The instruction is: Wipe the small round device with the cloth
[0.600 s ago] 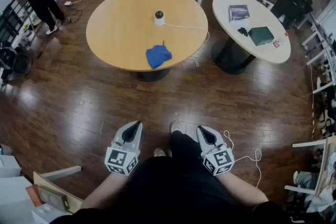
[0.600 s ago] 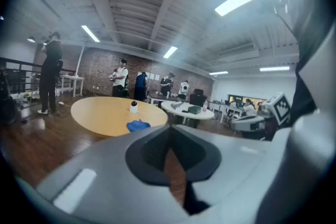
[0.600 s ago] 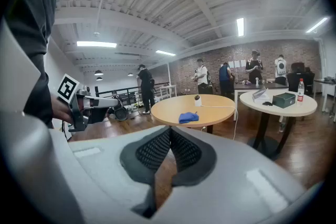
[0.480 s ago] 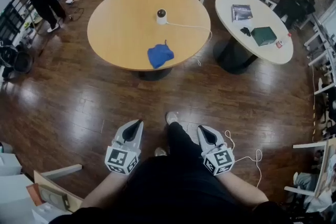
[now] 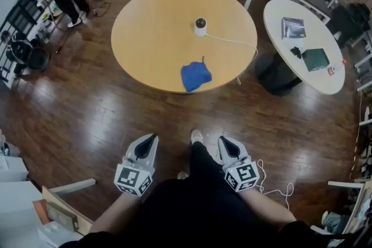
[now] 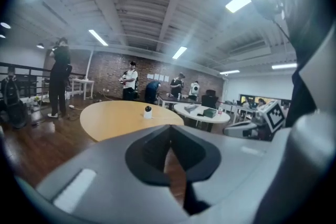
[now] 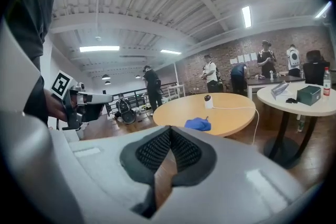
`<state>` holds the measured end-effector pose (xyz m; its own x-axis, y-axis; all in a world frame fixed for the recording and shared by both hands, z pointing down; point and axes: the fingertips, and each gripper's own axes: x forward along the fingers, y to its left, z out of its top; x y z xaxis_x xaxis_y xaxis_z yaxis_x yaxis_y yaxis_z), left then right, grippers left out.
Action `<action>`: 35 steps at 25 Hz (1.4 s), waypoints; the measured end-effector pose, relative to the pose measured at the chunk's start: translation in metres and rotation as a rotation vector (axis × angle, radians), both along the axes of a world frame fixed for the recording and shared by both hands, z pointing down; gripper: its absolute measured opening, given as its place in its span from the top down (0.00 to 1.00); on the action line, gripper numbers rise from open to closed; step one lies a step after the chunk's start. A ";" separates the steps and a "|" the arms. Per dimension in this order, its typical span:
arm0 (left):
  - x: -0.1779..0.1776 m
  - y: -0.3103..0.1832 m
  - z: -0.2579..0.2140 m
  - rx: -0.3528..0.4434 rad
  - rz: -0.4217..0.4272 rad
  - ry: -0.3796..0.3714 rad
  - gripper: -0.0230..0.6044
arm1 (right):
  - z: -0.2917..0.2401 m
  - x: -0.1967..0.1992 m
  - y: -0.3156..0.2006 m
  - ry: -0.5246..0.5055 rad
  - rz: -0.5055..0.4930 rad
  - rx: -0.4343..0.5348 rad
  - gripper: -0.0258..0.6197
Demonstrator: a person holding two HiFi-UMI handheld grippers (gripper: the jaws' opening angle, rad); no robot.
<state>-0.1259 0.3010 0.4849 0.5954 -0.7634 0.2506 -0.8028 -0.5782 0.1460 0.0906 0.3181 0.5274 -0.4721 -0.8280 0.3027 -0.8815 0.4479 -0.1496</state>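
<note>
While the person stood well back from the round wooden table (image 5: 145, 38), the left gripper (image 5: 152, 139) pointed toward it with its jaws pressed together on nothing. The right gripper (image 5: 222, 141), beside it, was likewise closed and empty. The small round device (image 5: 200, 25) stood upright toward the table's far side, with a white cable (image 5: 229, 39) trailing from it. The blue cloth (image 5: 196, 76) lay crumpled near the table's near edge, apart from the device.

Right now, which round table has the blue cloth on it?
The tan wooden table straight ahead, with the cloth by its near edge; the white table carries a book instead.
</note>
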 end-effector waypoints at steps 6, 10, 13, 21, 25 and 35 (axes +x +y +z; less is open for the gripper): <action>-0.005 -0.051 -0.012 -0.007 -0.044 -0.009 0.96 | -0.010 -0.009 -0.068 -0.016 -0.044 0.016 0.96; -0.003 -0.089 -0.017 -0.028 -0.071 -0.013 0.96 | -0.010 -0.012 -0.096 -0.024 -0.098 -0.001 0.96; 0.003 -0.113 -0.019 -0.045 -0.086 -0.007 0.96 | -0.007 -0.008 -0.119 -0.033 -0.126 -0.017 0.96; 0.016 -0.173 -0.032 -0.027 -0.125 0.010 0.96 | -0.003 0.004 -0.191 -0.040 -0.141 -0.007 0.96; 0.022 -0.196 -0.039 -0.011 -0.137 -0.005 0.96 | 0.005 0.007 -0.215 -0.043 -0.143 -0.020 0.96; 0.023 -0.231 -0.050 0.059 -0.099 -0.090 0.96 | 0.020 0.007 -0.237 -0.020 -0.146 -0.063 0.96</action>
